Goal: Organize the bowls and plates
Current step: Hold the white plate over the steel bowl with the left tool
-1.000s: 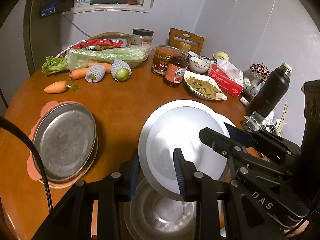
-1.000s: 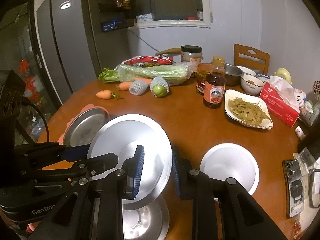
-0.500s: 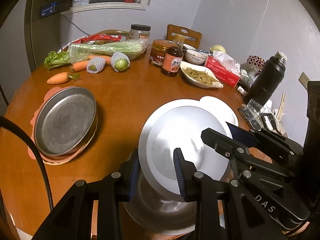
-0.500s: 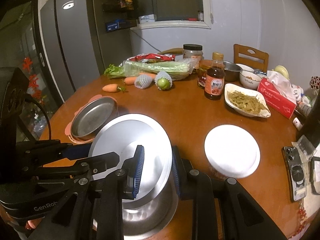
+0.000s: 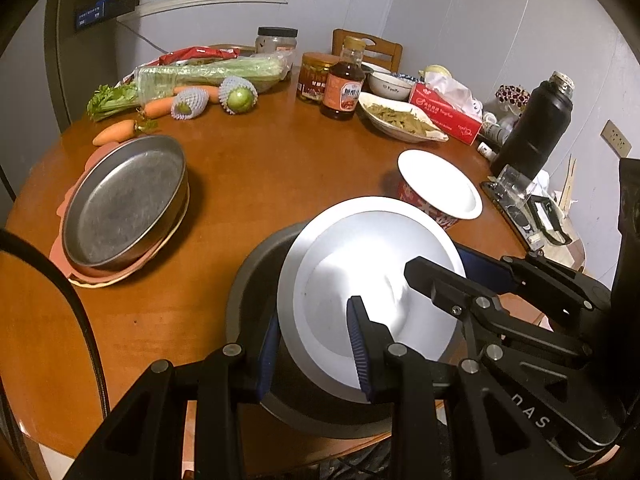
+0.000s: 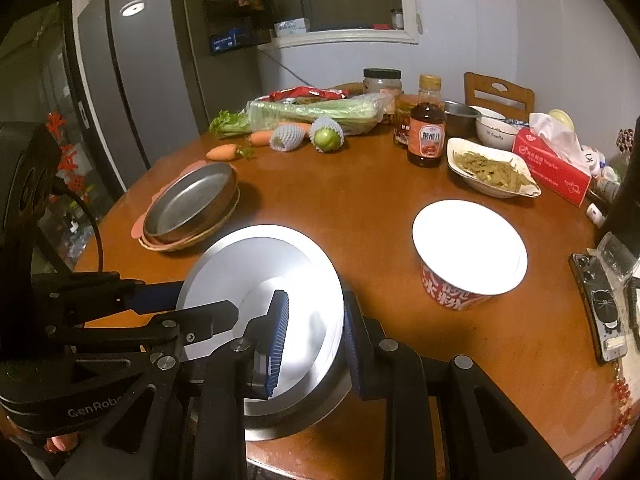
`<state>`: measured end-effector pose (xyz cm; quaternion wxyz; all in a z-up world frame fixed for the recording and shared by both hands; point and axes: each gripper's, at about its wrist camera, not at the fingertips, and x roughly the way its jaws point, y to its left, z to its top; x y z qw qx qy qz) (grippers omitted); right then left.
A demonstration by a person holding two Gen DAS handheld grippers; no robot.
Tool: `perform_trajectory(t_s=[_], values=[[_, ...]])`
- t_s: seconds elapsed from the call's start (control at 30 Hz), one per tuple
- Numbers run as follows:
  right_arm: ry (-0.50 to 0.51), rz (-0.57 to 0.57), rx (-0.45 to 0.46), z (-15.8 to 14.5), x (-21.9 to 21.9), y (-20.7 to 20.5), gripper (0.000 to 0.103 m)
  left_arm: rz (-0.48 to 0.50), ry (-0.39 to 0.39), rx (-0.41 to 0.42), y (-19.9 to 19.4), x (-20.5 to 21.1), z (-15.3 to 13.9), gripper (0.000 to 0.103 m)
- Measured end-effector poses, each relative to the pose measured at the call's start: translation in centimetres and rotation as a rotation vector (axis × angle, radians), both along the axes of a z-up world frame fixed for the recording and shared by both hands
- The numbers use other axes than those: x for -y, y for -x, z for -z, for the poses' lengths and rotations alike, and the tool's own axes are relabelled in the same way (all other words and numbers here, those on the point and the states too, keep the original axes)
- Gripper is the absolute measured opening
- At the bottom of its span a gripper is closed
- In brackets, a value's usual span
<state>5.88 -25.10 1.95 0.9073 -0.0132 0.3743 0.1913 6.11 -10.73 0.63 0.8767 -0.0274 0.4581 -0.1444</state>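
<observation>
Steel pan (image 5: pixel 124 200) left of lidded cup (image 5: pixel 440 190)

Two fisheye wrist views are aimed steeply down across a round table (image 5: pixel 248 184). The left view is taken from the near left and faces far right; the right view faces far left. A steel bowl (image 5: pixel 372 304) (image 6: pixel 264 312), seen close, is shared by both.

A round wooden counter (image 6: pixel 360 208) carries, far beyond the hand-held gripper, celery (image 6: pixel 316 114), carrots (image 6: pixel 222 153), a sauce bottle (image 6: pixel 426 126) and a dish of greens (image 6: pixel 490 172). Nearer, left of it, sits a metal pan (image 6: pixel 188 204); right, a noodle cup (image 6: pixel 468 256), a phone (image 6: pixel 600 304).
</observation>
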Motion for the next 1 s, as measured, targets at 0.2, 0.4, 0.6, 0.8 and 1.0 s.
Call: perform_trajectory(t_s=[0.2, 0.4, 0.6, 0.8, 1.0], values=[[0.014, 0.007, -0.006, 0.8, -0.2, 0.1, 0.028, -0.001, -0.014, -0.009, -0.1, -0.1, 0.7, 0.032], [0.04, 0.013, -0.006, 1.3, -0.7, 0.0, 0.028, -0.005, -0.015, -0.019, -0.4, -0.4, 1.4, 0.032], [0.053, 0.018, -0.014, 1.9, -0.8, -0.3, 0.028, -0.005, -0.011, -0.014, -0.5, -0.4, 1.5, 0.032], [0.054, 0.02, -0.019, 2.1, -0.9, -0.4, 0.028, -0.008, -0.008, -0.003, -0.5, -0.6, 1.3, 0.032], [0.052, 0.022, -0.015, 2.1, -1.0, -0.4, 0.028, -0.013, -0.004, 0.002, -0.5, -0.8, 1.2, 0.033]])
